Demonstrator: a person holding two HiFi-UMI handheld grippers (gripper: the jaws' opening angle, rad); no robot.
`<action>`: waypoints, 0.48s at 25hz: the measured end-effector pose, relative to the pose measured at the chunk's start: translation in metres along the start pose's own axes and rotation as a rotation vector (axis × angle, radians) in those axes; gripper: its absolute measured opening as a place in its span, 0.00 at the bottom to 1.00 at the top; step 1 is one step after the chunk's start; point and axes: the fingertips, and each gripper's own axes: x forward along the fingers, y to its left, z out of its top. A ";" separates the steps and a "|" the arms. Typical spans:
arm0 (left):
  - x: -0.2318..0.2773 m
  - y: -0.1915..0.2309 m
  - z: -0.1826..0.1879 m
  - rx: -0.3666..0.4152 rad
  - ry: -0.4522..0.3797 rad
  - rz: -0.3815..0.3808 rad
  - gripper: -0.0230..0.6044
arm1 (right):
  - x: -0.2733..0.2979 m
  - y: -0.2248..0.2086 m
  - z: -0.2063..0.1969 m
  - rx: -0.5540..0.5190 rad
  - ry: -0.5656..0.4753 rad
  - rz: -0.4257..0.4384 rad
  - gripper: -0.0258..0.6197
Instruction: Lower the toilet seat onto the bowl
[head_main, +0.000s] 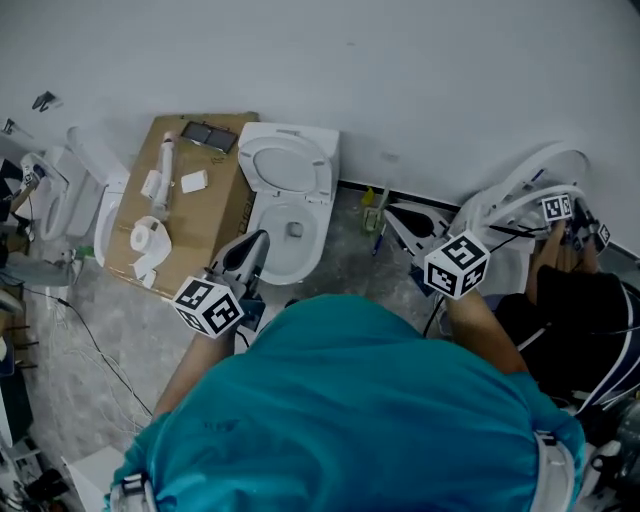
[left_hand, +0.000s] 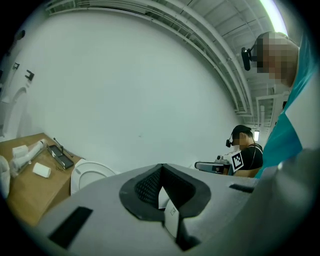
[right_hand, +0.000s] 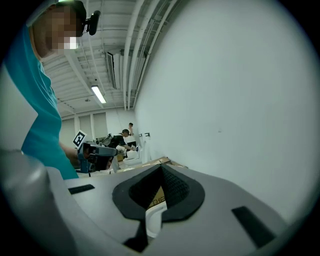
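The white toilet stands against the wall. Its seat (head_main: 287, 166) is raised upright over the open bowl (head_main: 290, 236). My left gripper (head_main: 260, 240) hovers at the bowl's front left rim, jaws shut and holding nothing. In the left gripper view the left gripper (left_hand: 161, 168) points at the wall, with the raised seat (left_hand: 90, 175) low to its left. My right gripper (head_main: 393, 211) is right of the toilet, apart from it, above the floor by the wall. In its own view the right gripper (right_hand: 161, 169) has its pads together with nothing between them.
A cardboard box (head_main: 222, 205) left of the toilet carries toilet paper rolls (head_main: 148, 237) and small items. Another toilet (head_main: 58, 195) stands at the far left. At the right a person in black (head_main: 580, 320) works on another white toilet seat (head_main: 525, 185). Cables trail over the floor (head_main: 90, 350).
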 end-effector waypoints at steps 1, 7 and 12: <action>0.002 0.006 0.000 -0.004 -0.004 0.007 0.04 | 0.007 -0.004 -0.002 0.001 0.006 0.006 0.02; 0.009 0.064 0.008 -0.036 -0.041 0.033 0.04 | 0.067 -0.019 0.002 -0.011 0.044 0.026 0.02; 0.024 0.125 0.019 -0.069 -0.045 0.016 0.04 | 0.133 -0.031 0.023 -0.029 0.061 0.029 0.02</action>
